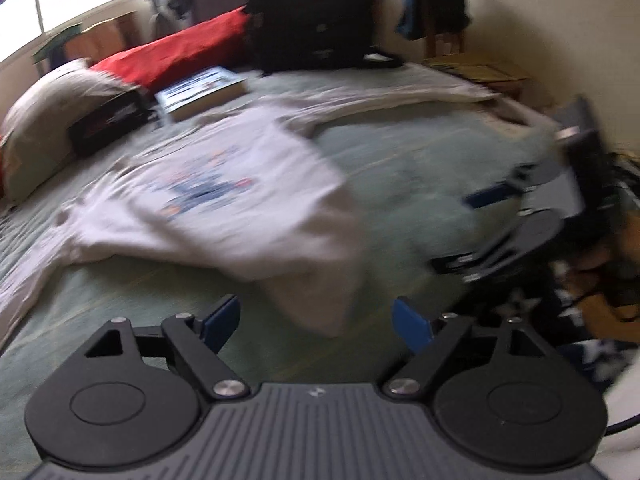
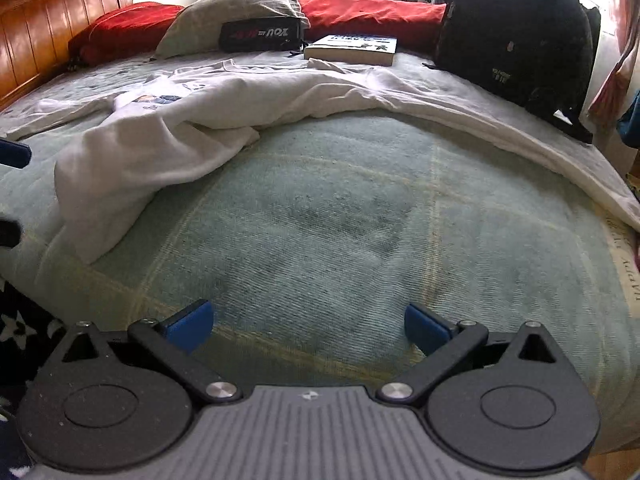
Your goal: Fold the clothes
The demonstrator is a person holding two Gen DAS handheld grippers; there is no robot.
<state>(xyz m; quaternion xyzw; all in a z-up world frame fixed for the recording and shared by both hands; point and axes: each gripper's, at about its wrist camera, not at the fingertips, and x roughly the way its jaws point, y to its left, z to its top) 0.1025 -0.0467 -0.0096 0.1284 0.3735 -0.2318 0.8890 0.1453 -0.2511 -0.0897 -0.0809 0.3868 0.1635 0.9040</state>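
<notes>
Across the middle of the left wrist view, a white shirt (image 1: 224, 200) with a blue print, spread crumpled over the green bedspread (image 1: 400, 160), one corner hanging low toward the lower centre. At the bottom of that frame, the left gripper (image 1: 318, 326), blue pads wide apart, gripping nothing, though the shirt's corner shows between them, contact unclear through the blur. At the right edge, the right gripper (image 1: 468, 232), blurred. In the right wrist view, same shirt across the upper half, long sleeve trailing to the right edge. At the bottom, right gripper spread wide over bare bedspread, nothing between the pads. Along the top: a grey pillow (image 2: 240, 12), red pillows (image 2: 360, 10), a book (image 2: 352, 50), a black backpack (image 2: 516, 28).
</notes>
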